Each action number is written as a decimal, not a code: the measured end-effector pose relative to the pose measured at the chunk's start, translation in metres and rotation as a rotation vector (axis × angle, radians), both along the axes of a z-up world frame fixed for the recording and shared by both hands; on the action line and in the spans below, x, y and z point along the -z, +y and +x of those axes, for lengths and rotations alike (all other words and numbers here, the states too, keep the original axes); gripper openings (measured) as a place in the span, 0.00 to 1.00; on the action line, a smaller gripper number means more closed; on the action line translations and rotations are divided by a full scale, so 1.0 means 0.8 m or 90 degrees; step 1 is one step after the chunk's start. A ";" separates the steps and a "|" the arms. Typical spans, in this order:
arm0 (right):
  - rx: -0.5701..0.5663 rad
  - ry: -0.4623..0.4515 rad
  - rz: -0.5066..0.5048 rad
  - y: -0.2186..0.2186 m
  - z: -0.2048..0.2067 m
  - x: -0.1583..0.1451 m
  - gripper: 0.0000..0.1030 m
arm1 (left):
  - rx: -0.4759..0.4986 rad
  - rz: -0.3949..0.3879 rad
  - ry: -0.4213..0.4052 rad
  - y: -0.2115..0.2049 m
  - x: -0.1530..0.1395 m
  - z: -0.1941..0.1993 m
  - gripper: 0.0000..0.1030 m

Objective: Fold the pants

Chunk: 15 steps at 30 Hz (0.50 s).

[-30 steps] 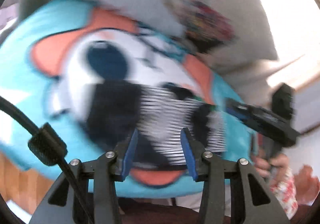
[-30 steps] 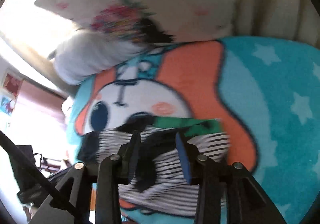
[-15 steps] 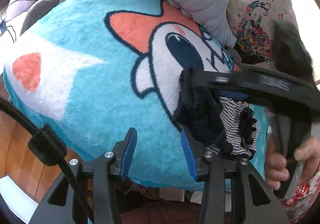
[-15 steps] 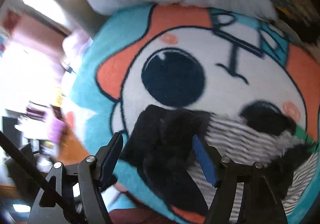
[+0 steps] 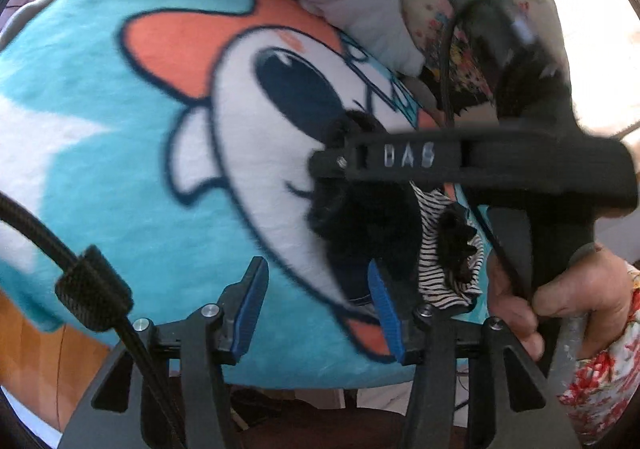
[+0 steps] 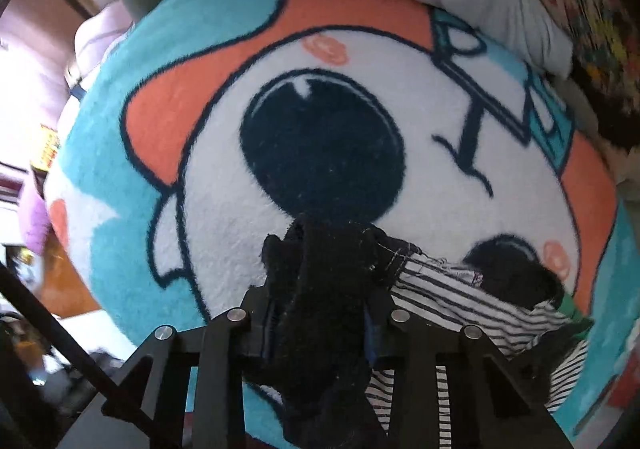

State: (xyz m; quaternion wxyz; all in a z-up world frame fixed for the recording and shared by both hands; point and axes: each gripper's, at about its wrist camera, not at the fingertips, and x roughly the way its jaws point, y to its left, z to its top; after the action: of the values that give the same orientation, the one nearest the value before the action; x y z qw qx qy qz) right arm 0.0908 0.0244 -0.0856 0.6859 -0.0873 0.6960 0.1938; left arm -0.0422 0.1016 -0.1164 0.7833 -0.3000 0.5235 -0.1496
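Within the last half second the fingers of the right gripper (image 6: 318,323) were closed on a bunched black edge of the pants (image 6: 448,301), which half a second ago was only lying between wide-open fingers; the cloth was now seen pressed between the two pads. The right gripper was also carried across to the near left end of the garment, and its body was seen in the left view above the cloth. This was judged to mean that a corner was secured for the next fold. The left gripper (image 5: 316,309) was opened a little more and was lowered slightly; its blue fingers (image 5: 253,301) stood about half open with nothing held (only the blanket was seen between them). The pants were seen lying crumpled, not flat, on the turquoise cartoon blanket (image 5: 132,177), with black parts, a black-and-white striped part and a small green strip.
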 end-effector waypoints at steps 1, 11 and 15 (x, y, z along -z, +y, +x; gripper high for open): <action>0.011 0.006 0.015 -0.009 0.002 -0.001 0.33 | 0.005 -0.004 -0.002 -0.007 0.001 0.003 0.49; 0.065 0.036 0.161 -0.086 0.008 -0.034 0.32 | 0.019 -0.022 -0.014 -0.085 -0.025 0.015 0.22; 0.094 0.025 0.230 -0.129 0.003 -0.059 0.32 | 0.019 -0.028 -0.023 -0.117 -0.053 0.012 0.22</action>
State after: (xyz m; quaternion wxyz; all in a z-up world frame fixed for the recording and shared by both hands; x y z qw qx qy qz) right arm 0.0933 -0.0786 -0.0386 0.6893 0.0921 0.6675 0.2662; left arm -0.0326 0.0077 -0.0741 0.7836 -0.3066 0.5100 -0.1784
